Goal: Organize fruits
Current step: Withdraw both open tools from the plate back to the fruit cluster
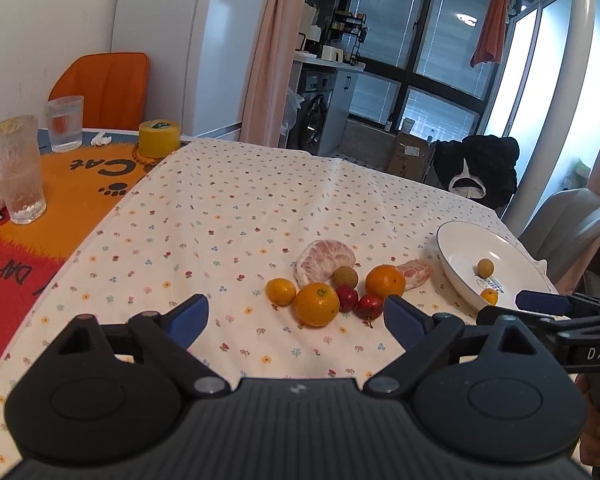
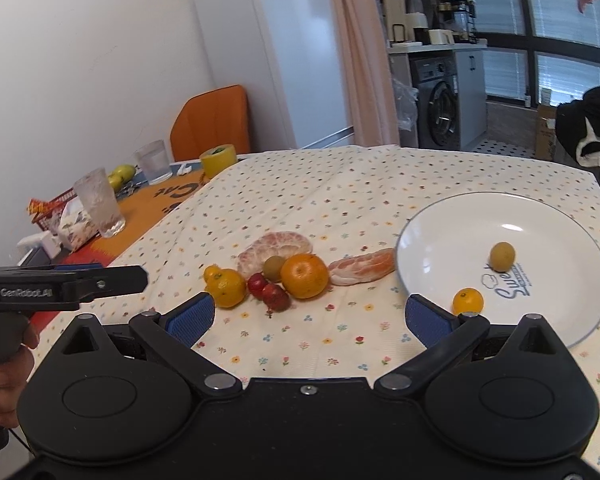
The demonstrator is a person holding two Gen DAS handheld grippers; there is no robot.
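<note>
A cluster of fruit lies on the floral tablecloth: a large orange, a second orange, a small orange, two red fruits, a brown round fruit and two peeled pomelo pieces. To the right, a white plate holds a small brownish fruit and a small orange fruit. My left gripper stands open just short of the cluster. My right gripper is open and empty, near the plate's front edge.
Two glasses and a yellow tape roll stand on the orange mat at the far left. An orange chair is behind them. A grey chair sits beyond the plate. A person's hand holds the left gripper.
</note>
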